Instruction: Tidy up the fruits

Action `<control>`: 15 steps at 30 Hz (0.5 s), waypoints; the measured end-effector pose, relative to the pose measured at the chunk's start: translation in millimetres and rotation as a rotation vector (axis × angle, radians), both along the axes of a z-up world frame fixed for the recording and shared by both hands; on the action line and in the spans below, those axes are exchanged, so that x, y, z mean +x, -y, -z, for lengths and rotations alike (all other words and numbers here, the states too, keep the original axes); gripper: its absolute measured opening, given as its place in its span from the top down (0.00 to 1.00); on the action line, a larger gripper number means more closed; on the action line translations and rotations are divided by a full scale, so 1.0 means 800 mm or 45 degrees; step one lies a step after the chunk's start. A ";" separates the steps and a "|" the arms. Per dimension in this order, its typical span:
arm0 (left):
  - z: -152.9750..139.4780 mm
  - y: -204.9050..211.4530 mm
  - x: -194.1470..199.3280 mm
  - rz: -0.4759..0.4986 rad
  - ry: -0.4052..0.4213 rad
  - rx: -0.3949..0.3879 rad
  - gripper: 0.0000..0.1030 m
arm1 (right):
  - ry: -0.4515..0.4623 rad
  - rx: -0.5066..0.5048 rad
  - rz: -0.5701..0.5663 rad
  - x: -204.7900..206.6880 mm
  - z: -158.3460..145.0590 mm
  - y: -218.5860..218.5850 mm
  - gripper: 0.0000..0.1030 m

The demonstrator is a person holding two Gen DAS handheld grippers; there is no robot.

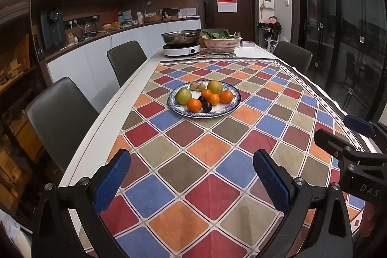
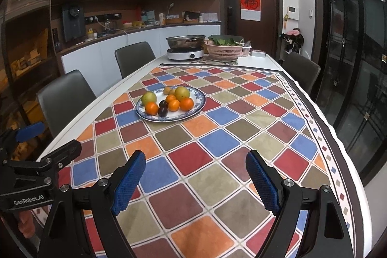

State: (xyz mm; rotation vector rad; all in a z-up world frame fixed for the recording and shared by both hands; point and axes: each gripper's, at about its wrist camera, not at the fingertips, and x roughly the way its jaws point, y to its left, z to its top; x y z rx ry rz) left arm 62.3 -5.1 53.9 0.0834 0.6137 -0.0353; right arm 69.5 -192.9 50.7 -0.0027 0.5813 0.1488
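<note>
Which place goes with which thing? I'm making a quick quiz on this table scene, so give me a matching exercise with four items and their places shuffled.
Things:
1. steel pot
2. pink basket
3. plums
4. left tool

Places:
A. on the blue-rimmed plate, among the oranges
B. on the white cooker at the far end of the table
C. open above the near part of the chequered tablecloth
D. right of the cooker, holding leafy greens

Pairs: 1-B, 2-D, 3-A, 4-C
</note>
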 end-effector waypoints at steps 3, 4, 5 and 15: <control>0.004 0.001 -0.006 0.007 -0.006 0.001 0.00 | 0.001 -0.004 0.004 -0.004 0.001 0.001 0.17; 0.005 0.002 -0.007 0.009 -0.006 0.002 0.00 | 0.003 -0.005 0.006 -0.005 0.002 0.001 0.17; 0.005 0.002 -0.008 0.009 -0.007 0.005 0.00 | 0.005 -0.008 0.008 -0.006 0.002 0.001 0.17; 0.009 0.004 -0.009 0.007 -0.016 0.000 0.00 | -0.012 -0.014 0.007 -0.007 0.010 0.003 0.17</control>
